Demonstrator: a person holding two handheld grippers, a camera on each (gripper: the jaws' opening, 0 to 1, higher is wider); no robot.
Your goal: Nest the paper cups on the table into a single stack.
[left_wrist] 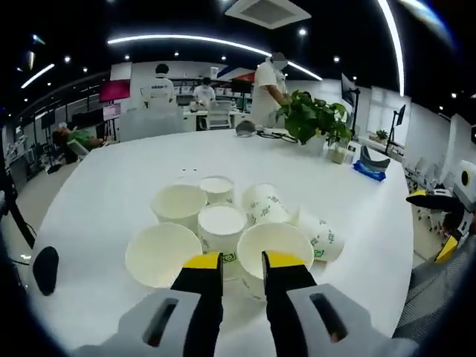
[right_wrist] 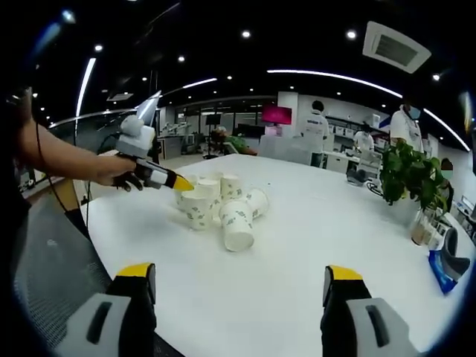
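I found the task at its opening step: no paper cup had yet been nested, and my left hand-held gripper (left_wrist: 242,262) was approaching the cluster for a first pick. Its jaws stood narrow, close together with only a slim gap, holding nothing, with the tips just short of the nearest upright cup (left_wrist: 274,249).

In the left gripper view I counted seven paper cups, all grouped on the white counter (left_wrist: 111,186). Taking that nearest upright cup as landmark: a wide upright cup (left_wrist: 163,253) stood just beside it to the left; a cup with its flat base up (left_wrist: 222,226) touched it on the far left; beyond that stood another upright cup (left_wrist: 179,203) and a second base-up cup (left_wrist: 216,187). Two cups lay tipped on their sides, one (left_wrist: 265,204) directly beyond the landmark and one (left_wrist: 320,236) just beside it to the right.

My right hand-held gripper (right_wrist: 239,286) was wide open and empty, well apart from the cluster (right_wrist: 219,208). In the right gripper view the left hand-held gripper (right_wrist: 181,184) touched or nearly touched the cluster's near edge; I could not tell which.

In my judgement, the next move called for opening the left jaws over one cup's rim, closing, then lifting it into a neighbouring upright cup. The tipped and inverted cups would need righting first.
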